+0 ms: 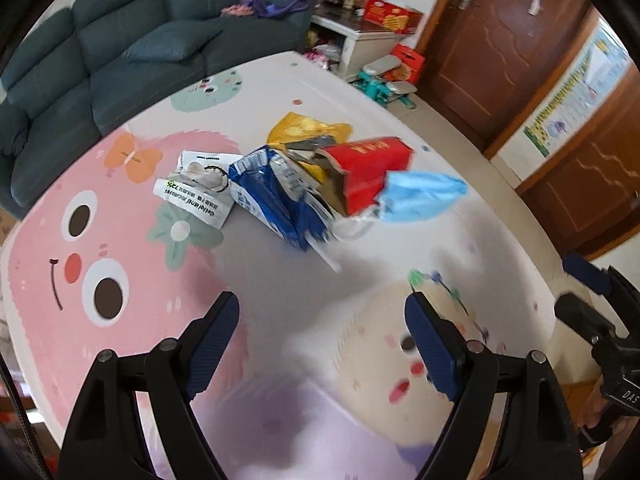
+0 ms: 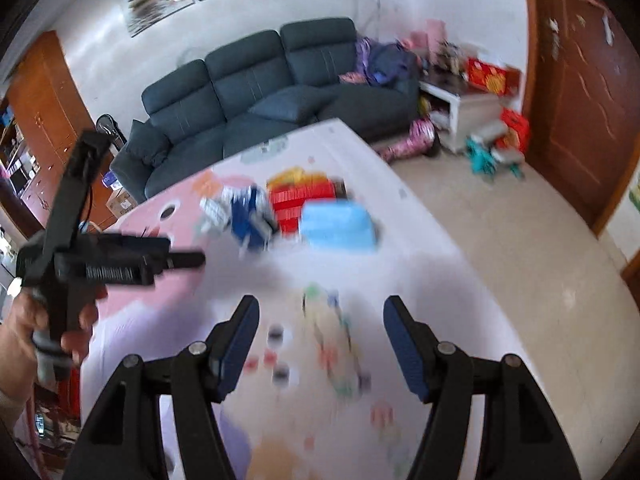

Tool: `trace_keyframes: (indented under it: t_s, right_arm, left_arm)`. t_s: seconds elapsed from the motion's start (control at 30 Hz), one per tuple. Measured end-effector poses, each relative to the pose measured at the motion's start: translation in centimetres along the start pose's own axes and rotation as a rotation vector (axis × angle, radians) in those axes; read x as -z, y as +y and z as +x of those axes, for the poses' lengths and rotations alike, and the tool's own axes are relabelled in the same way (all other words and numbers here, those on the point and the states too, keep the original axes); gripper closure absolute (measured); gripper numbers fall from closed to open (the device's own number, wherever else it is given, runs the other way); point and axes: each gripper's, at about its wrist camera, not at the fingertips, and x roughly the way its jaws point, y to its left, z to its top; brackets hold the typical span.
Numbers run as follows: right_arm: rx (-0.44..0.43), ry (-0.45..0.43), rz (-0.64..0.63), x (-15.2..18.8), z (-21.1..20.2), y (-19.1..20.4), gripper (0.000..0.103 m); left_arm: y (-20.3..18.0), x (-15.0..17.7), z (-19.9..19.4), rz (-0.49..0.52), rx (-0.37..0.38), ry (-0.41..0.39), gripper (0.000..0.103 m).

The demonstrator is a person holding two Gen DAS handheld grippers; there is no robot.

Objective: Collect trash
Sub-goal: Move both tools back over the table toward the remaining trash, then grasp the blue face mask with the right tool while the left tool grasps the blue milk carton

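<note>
Both tongs spread wide and empty above a cartoon play mat, the trash heaped further up it.

The left tongs (image 1: 322, 312) hang with jaws apart and nothing between them; the right tongs (image 2: 320, 316) do likewise, though that view is blurred. The trash pile lies on the play mat (image 1: 80, 240), well apart from both tongs: a white wrapper (image 1: 196, 188) at the left, touching a blue-and-white bag (image 1: 276, 196), then a yellow bag (image 1: 304, 128) behind, a torn red carton (image 1: 368, 168), and a blue face mask (image 1: 420, 196) at the right, against the carton's lower edge. A white straw (image 1: 326, 256) pokes out from under the blue-and-white bag (towards the left tongs). A dark sofa (image 2: 260, 92) stands beyond the mat, and a wooden door (image 1: 492, 40) is off to the right.
</note>
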Motion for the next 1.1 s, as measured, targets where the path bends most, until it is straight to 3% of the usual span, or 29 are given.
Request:
trace_keyframes:
  t_s: [0.23,0.37,0.57,0.63,0.7,0.8,1.1]
  right_arm:
    - [0.018,0.032,-0.103,-3.9,7.6,-0.8,0.037]
    - [0.027,0.075,-0.208,-4.5,10.8,-0.3,0.03]
    - [0.06,0.132,-0.305,-3.9,14.2,0.6,0.031]
    - [0.029,0.147,-0.286,-3.7,14.6,0.5,0.05]
    - [-0.001,0.168,-0.262,-3.3,14.8,0.4,0.085]
    - [-0.021,0.151,-0.239,-2.9,14.1,0.4,0.091]
    - [-0.102,0.1,-0.157,-1.8,11.6,0.4,0.093]
  left_arm:
    - [2.7,-3.5,3.7,-0.13,0.021,0.036,0.019]
    - [4.0,-4.8,5.2,-0.194,0.027,0.045,0.019]
    - [5.3,-6.4,7.7,-0.269,0.026,0.064,0.019]
    - [5.5,-6.7,8.5,-0.288,0.025,0.075,0.019]
    - [5.6,-6.8,9.1,-0.298,0.028,0.089,0.019]
    - [5.2,-7.0,9.8,-0.288,0.025,0.108,0.02]
    - [3.8,-8.0,11.6,-0.286,-0.063,0.126,0.02]
